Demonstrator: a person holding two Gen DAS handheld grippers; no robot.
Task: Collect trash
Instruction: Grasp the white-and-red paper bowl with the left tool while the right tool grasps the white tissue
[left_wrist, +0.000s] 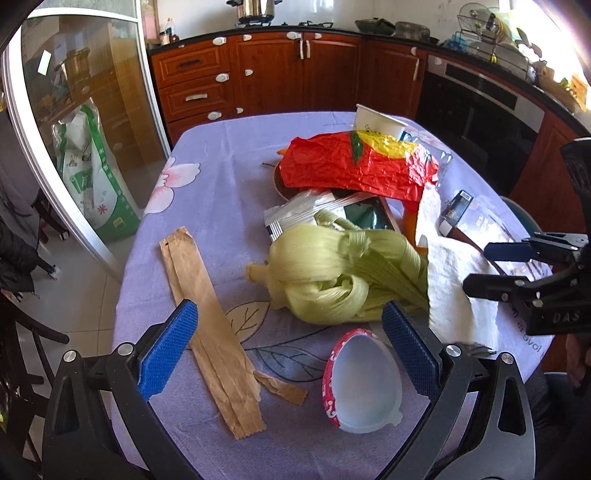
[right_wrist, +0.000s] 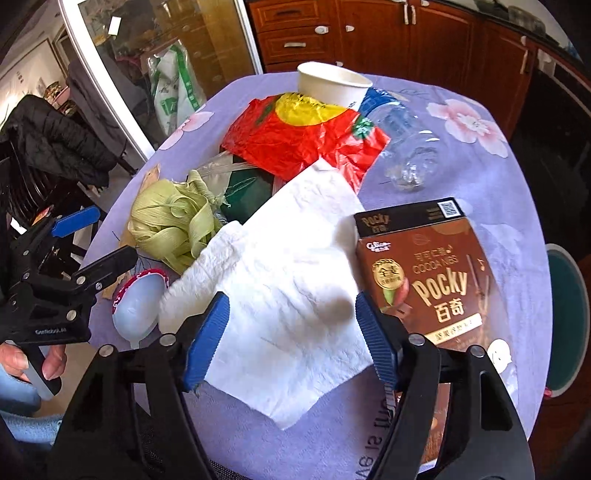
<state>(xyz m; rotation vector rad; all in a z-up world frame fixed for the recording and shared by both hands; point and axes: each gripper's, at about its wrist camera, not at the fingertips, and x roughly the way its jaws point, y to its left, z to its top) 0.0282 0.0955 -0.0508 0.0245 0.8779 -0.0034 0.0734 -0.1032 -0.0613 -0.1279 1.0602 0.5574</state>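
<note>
Trash lies on a purple flowered tablecloth (left_wrist: 221, 192). My left gripper (left_wrist: 291, 343) is open and empty above a brown paper sleeve (left_wrist: 207, 325), a red-rimmed plastic lid (left_wrist: 358, 380) and green corn husks (left_wrist: 340, 273). My right gripper (right_wrist: 291, 336) is open over a white paper towel (right_wrist: 288, 280), with a brown Pocky box (right_wrist: 436, 280) beside its right finger. Behind lie a red and yellow plastic bag (right_wrist: 295, 136), a white paper cup (right_wrist: 332, 85) and a clear plastic bottle (right_wrist: 406, 147). The right gripper also shows in the left wrist view (left_wrist: 480, 266).
Wooden kitchen cabinets (left_wrist: 266, 74) and an oven (left_wrist: 476, 110) stand behind the table. A glass sliding door (left_wrist: 85, 122) with a green and white sack (left_wrist: 92, 177) is at the left. A dark chair with a jacket (right_wrist: 55, 147) stands by the table's left side.
</note>
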